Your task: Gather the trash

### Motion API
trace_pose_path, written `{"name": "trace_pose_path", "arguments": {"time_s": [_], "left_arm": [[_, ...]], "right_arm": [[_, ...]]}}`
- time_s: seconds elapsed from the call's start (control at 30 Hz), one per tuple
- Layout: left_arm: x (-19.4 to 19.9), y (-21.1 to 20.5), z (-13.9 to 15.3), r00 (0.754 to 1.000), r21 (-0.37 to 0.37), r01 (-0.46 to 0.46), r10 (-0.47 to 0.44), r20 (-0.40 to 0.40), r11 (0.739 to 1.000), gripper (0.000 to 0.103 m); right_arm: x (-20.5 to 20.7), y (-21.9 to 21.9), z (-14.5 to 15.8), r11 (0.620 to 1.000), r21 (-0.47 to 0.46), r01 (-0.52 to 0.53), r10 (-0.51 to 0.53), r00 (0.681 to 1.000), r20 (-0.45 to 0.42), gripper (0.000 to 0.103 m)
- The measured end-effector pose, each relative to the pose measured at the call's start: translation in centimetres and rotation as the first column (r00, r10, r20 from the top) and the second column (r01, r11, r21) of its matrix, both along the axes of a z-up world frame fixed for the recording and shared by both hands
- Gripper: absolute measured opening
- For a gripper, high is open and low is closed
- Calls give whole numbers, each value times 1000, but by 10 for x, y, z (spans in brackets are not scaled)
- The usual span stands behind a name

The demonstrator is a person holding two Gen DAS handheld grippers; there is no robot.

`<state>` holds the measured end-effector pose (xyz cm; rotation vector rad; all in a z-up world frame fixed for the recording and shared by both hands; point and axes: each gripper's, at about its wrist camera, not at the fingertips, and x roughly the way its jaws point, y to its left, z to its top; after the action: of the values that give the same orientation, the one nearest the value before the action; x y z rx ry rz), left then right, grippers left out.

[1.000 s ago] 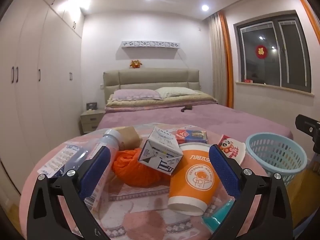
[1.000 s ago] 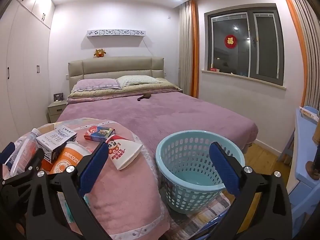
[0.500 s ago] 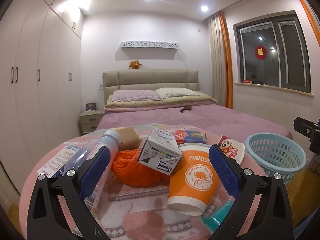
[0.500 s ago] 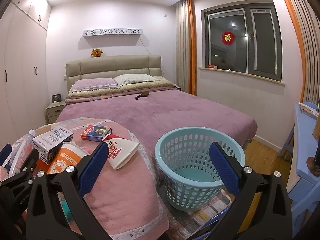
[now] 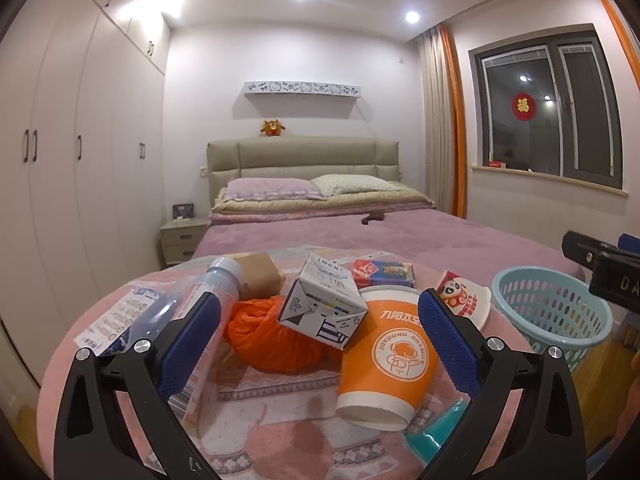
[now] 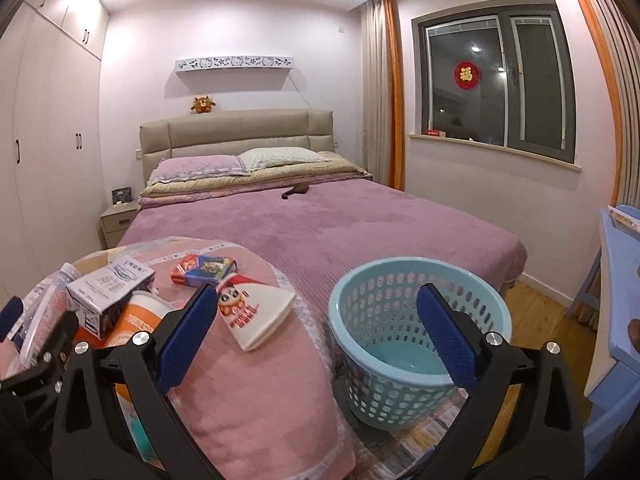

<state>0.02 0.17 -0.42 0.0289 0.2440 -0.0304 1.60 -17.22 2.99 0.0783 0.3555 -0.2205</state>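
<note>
Looking along my left gripper [image 5: 318,334], I see its blue pads spread wide and gripping nothing, held above a heap of trash on a pink patterned blanket [image 5: 280,412]. Between the pads lie a crumpled orange plastic bag [image 5: 268,336], a white carton [image 5: 322,306] tilted on top of it, and an orange paper cup [image 5: 386,360] tipped on its side against the carton. A clear plastic bottle [image 5: 180,304] lies at the left, partly behind the left pad, with a brown box [image 5: 258,274] just past its cap. Farther back sit a red and blue card box [image 5: 382,274] and a white wrapper with a cartoon face [image 5: 466,300]. The light blue basket [image 5: 552,316] stands to the right, off the blanket, beside the bed [image 5: 400,236].

Along my right gripper [image 6: 318,336], the pads are likewise spread apart and empty. The basket [image 6: 416,356] stands on the floor just beside the blanket's edge, below and between the pads, with nothing visible inside. The cartoon wrapper [image 6: 256,316] lies near the left pad, the card box [image 6: 204,270] behind it, and the carton [image 6: 110,286] and cup [image 6: 136,320] at the far left, where part of my left gripper [image 6: 24,344] shows.
</note>
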Motion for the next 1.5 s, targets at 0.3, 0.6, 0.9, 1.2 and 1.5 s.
{"name": "trace_pose_path", "arguments": {"time_s": [0.3, 0.6, 0.9, 1.2, 1.5], "left_arm": [[1, -2, 3, 1000, 7, 14, -14, -15, 1000, 96], [1, -4, 3, 1000, 15, -3, 3, -18, 1000, 96], [1, -2, 3, 999, 16, -29, 30, -21, 999, 96], [7, -3, 1, 994, 47, -85, 88, -58, 995, 96], [3, -5, 2, 997, 46, -51, 53, -48, 998, 96]], "right_arm": [[-4, 4, 4, 1000, 13, -14, 14, 1000, 11, 93], [1, 10, -3, 1000, -10, -26, 26, 1000, -4, 92], [2, 4, -14, 1000, 2, -15, 16, 999, -30, 92], [-9, 2, -9, 1000, -2, -17, 17, 1000, -12, 92], [-16, 4, -5, 999, -6, -36, 36, 999, -16, 89]]}}
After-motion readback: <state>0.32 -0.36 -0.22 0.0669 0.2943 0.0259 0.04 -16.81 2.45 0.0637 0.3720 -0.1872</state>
